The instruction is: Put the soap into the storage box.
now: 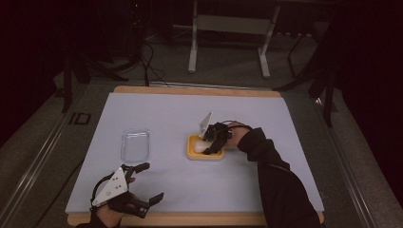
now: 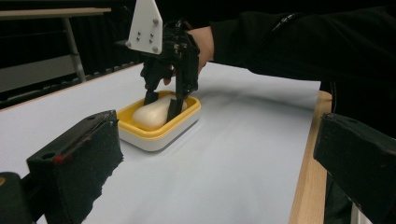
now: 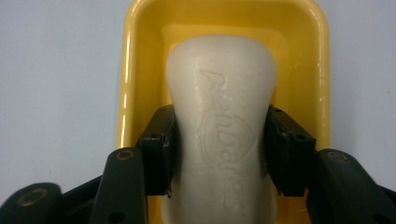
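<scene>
A cream bar of soap [image 3: 219, 93] with raised lettering lies in a yellow soap dish [image 3: 130, 70] near the middle of the table. My right gripper [image 3: 222, 144] is shut on the soap, one pad pressed against each long side. From above, the right gripper [image 1: 212, 142] reaches down into the dish [image 1: 192, 154] from the right, over the soap [image 1: 199, 147]. In the left gripper view the right gripper [image 2: 163, 105] stands over the soap [image 2: 149, 114] and dish [image 2: 159, 135]. My left gripper [image 1: 153, 181] rests open at the front left, with nothing between its jaws.
A clear plastic tray [image 1: 135, 145] lies left of the dish. The pale mat [image 1: 157, 114] covers a wooden table [image 1: 190, 90]. A person's dark sleeve [image 1: 280, 185] crosses the right front. Metal stand legs [image 1: 192, 52] rise on the floor behind.
</scene>
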{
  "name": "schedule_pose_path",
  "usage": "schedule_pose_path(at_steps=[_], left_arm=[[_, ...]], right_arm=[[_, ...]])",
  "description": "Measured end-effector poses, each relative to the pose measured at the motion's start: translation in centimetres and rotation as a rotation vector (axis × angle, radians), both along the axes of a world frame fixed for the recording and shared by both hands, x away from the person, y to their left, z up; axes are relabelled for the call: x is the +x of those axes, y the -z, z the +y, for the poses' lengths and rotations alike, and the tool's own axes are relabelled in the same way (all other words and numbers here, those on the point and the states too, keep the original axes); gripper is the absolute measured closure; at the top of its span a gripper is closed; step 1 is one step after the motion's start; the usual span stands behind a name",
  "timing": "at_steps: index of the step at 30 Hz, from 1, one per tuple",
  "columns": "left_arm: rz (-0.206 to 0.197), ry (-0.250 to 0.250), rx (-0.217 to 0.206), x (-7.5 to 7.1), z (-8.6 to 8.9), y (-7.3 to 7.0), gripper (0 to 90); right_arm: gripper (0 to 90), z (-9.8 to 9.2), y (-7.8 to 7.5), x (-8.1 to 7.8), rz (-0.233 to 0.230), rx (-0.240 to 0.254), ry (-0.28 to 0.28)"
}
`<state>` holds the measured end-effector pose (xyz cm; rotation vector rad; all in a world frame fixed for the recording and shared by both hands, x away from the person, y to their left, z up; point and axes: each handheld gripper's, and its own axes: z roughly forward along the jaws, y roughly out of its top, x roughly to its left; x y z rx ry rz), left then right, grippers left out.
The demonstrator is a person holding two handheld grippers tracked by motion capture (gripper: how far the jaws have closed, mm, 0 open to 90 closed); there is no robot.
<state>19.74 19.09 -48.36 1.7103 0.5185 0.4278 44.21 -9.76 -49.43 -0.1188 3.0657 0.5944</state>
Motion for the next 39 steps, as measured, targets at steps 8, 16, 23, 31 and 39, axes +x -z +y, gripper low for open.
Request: schedule_pose_path(at_steps=[8, 16, 23, 31, 39], left_arm=[[0.002, 0.004, 0.006, 0.0, 0.0, 0.0, 1.1], [0.002, 0.007, 0.010, 0.0, -0.1, 0.0, 1.1], [0.003, 0.009, 0.011, 0.1, -0.1, 0.1, 1.2], [0.004, 0.007, 0.010, 0.1, -0.1, 0.1, 1.1], [0.002, 0.005, 0.010, 0.1, -0.1, 0.0, 1.1]], right_arm=[[47.1, 0.3, -0.2, -0.3, -0.013, -0.020, -0.010], [39.5, 0.3, -0.8, -0.3, 0.007, -0.008, 0.019], [35.9, -0.2, -2.4, -0.5, 0.001, 0.026, 0.024], [19.6, -0.9, -3.8, -1.2, -0.024, 0.045, 0.092], [13.1, -2.5, -4.4, -2.6, -0.022, 0.077, 0.122]])
